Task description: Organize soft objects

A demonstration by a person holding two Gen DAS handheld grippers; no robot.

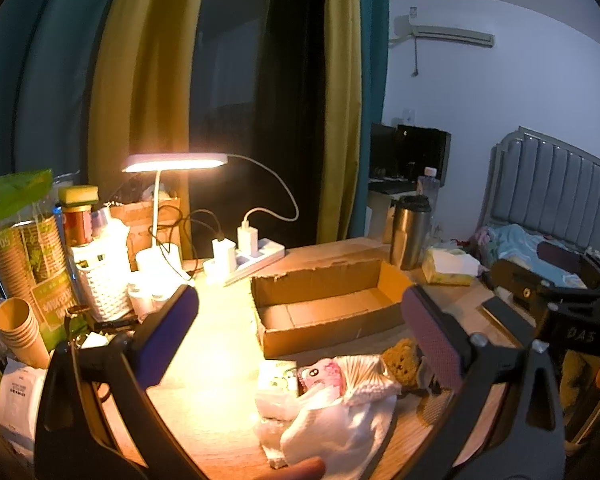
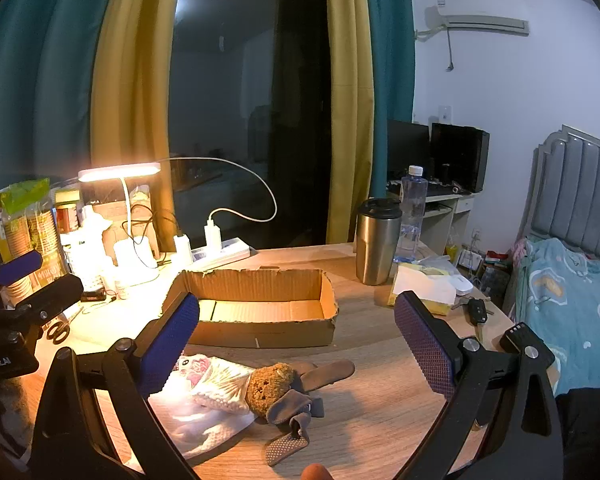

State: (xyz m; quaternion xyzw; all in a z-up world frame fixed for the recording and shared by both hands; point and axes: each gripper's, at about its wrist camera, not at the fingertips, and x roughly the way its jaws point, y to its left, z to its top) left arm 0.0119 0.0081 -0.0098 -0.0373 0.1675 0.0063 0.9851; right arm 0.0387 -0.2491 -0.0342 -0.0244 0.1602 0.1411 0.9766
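Note:
An empty, shallow cardboard box (image 1: 328,312) (image 2: 260,312) lies on the wooden table. In front of it sits a pile of soft things: a white cloth (image 1: 340,424) (image 2: 196,420), a pink patterned piece (image 1: 324,376) (image 2: 198,370), a brown sponge (image 1: 400,360) (image 2: 270,386) and grey socks (image 2: 300,412). My left gripper (image 1: 300,344) hangs open above the pile, nothing between its fingers. My right gripper (image 2: 296,344) is open too, over the sponge and socks, holding nothing. Each gripper shows at the edge of the other's view.
A lit desk lamp (image 1: 176,162) (image 2: 120,172), a power strip (image 1: 256,258), paper cups (image 1: 20,328) and a white basket (image 1: 104,288) crowd the left. A steel tumbler (image 2: 376,240), water bottle (image 2: 412,216), tissue pack (image 2: 424,288) and car key (image 2: 478,312) stand right. A bed (image 2: 572,304) lies beyond.

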